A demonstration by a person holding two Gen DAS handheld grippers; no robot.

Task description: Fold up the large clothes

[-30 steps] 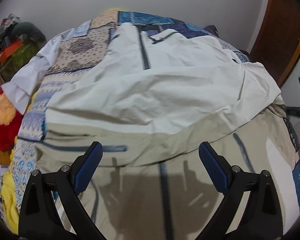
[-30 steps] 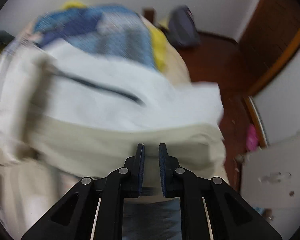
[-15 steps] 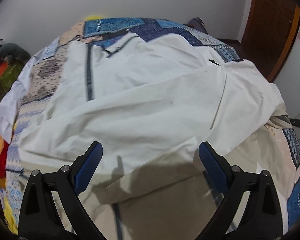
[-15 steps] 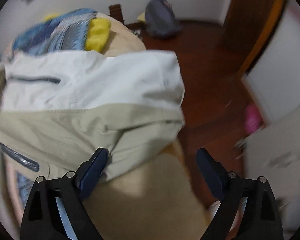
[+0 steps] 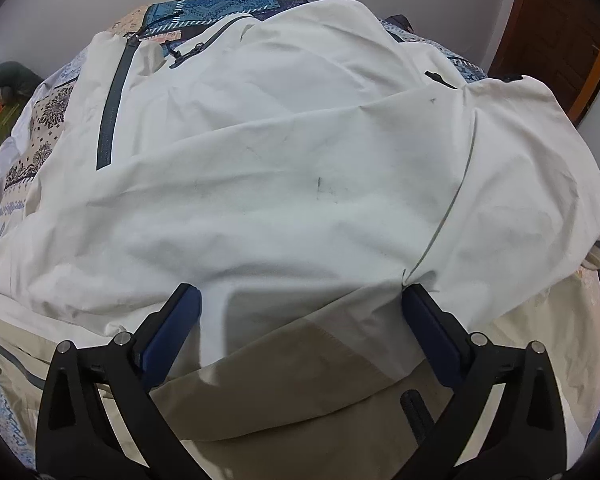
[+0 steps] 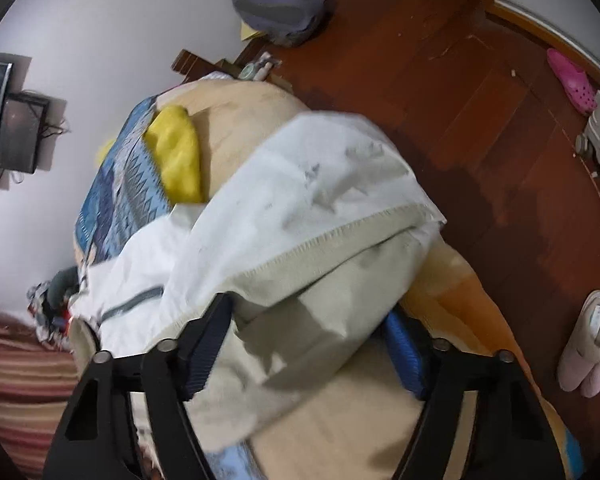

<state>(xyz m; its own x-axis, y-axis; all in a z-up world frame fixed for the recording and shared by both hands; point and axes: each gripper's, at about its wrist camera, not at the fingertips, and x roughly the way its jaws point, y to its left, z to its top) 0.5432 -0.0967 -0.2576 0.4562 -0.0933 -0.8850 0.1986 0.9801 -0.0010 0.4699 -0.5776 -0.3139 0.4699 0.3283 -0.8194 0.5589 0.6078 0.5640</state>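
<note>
We see the white jacket (image 5: 300, 168) spread across the bed (image 6: 236, 128), reaching its right edge. The right gripper (image 6: 308, 344) (shut 1 second ago) now has jaws wide, like the left gripper (image 5: 300, 324), which has moved closer to the fabric.

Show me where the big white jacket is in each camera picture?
Left wrist: the white jacket fills the middle, spread over the patterned bedspread.
Right wrist: the white jacket runs across the centre and hangs over the bed's edge.
Shared landmark: its grey zipper.
</note>
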